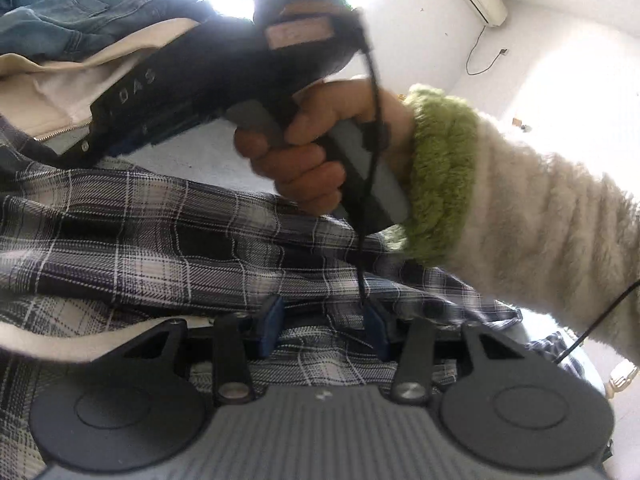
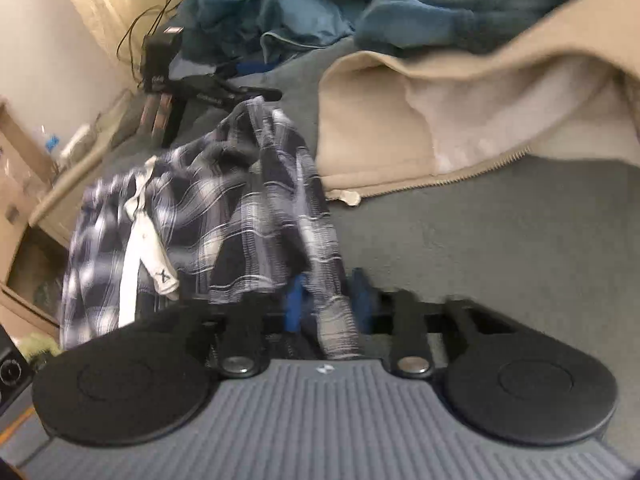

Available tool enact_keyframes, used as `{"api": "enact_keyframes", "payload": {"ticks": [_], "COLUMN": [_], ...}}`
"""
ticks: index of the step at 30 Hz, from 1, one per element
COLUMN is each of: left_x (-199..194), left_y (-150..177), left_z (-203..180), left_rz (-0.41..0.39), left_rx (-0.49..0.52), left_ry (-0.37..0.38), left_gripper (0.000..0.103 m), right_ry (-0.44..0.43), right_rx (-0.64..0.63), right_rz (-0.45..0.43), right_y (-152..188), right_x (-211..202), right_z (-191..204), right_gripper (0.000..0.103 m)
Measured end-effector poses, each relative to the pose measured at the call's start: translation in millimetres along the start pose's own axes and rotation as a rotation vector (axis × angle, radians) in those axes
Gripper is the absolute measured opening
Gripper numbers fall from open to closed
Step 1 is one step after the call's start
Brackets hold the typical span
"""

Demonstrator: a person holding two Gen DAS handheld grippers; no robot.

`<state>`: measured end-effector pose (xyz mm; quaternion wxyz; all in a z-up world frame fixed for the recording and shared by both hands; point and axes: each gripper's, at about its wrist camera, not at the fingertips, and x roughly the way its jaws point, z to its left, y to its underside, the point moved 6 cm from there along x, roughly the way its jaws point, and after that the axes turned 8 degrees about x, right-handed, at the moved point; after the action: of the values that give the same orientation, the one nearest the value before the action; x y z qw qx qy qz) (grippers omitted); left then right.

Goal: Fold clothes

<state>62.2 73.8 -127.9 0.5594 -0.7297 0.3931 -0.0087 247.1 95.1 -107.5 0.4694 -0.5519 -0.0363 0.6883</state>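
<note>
One plaid shirt (image 2: 248, 216), pinched between the blue pads of both hand-held grippers, left (image 1: 324, 330) and right (image 2: 326, 306). One beige zip jacket (image 2: 460, 120) beyond right gripper. Denim heap (image 2: 304, 4) farther back.

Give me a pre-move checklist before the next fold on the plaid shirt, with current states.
1. Right gripper clamped on the plaid shirt: ok, fabric runs between its blue fingers.
2. Left gripper gripping the shirt: cannot tell, the fingers stand apart with plaid between them.
3. Shirt spread flat: not ok, bunched and hanging in the right wrist view.
4. Beige zip jacket clear of the fold area: not ok, right beside the shirt.
5. Grey surface free beside the shirt: ok.
6. Image sharpness: not ok, motion blur.
</note>
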Motion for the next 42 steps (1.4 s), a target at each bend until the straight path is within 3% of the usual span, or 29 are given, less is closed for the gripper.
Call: {"api": "enact_keyframes", "payload": {"ticks": [4,10,12,17,20,24,25,27,28,29,30,36,37,39,40,42], "left_x": [-0.5,-0.8,-0.8,0.3,0.4,-1.3,-1.3,-1.1,-1.3,-3.1,-4.1,-2.2,-2.0,-1.7,-1.3,-0.5], "left_y": [0.5,2.9,3.5,5.2,6.2,8.7,9.0,9.3,9.6,8.1,6.5,0.9,0.9,0.9,0.8,0.7], "left_z": [-1.0,-4.4,-4.9,-8.6,-10.3,-9.0,-9.3,-9.6,-9.5,-5.8,-6.2,-2.6,-1.9,-1.3,-1.5,-1.8], "left_rz": [-0.003,-0.003,-0.002,-0.002,-0.003,-0.004,-0.004,-0.004,-0.005,-0.006,-0.006,-0.010,-0.011,-0.011,-0.011,-0.011], "left_rx": [0.003,0.004,0.005,0.005,0.004,0.001,0.000,-0.003,-0.006,-0.007,-0.008,-0.025,-0.030,-0.037,-0.037,-0.036], "left_ry": [-0.003,-0.005,-0.006,-0.006,-0.005,-0.005,-0.004,-0.002,-0.001,-0.001,-0.002,0.007,0.011,0.015,0.014,0.013], "left_gripper": [0.046,0.046,0.046,0.046,0.046,0.046,0.046,0.046,0.046,0.046,0.046,0.046,0.046,0.046,0.046,0.046], "right_ry": [0.094,0.357,0.418,0.475,0.477,0.469,0.430,0.300,0.233,0.209,0.192,0.087,0.089,0.132,0.129,0.116], "right_rx": [-0.189,-0.406,-0.405,-0.298,-0.199,-0.048,-0.009,0.011,0.018,0.000,-0.023,-0.158,-0.174,-0.223,-0.254,-0.316], "right_rz": [-0.061,-0.173,-0.170,-0.120,-0.174,-0.270,-0.293,-0.278,-0.269,-0.241,-0.209,-0.022,0.018,0.075,0.062,0.024], "right_y": [-10.3,-40.9,-43.4,-34.9,-48.4,-69.6,-75.6,-83.5,-87.4,-90.9,-94.3,-114.2,-113.4,-105.9,-105.2,-104.8], "right_x": [-15.7,-26.7,-15.8,24.1,8.8,-19.3,-27.0,-23.4,-21.3,-9.5,3.6,80.7,91.8,104.0,103.2,99.7], "right_z": [33.5,42.8,28.5,-17.6,-26.1,-34.7,-32.7,-17.3,-9.2,-2.1,4.8,45.4,47.9,52.6,57.6,68.5], "right_gripper": [0.006,0.006,0.006,0.010,0.030,0.034,0.034,0.035,0.045,0.054,0.056,0.058,0.056,0.025,0.008,0.007]}}
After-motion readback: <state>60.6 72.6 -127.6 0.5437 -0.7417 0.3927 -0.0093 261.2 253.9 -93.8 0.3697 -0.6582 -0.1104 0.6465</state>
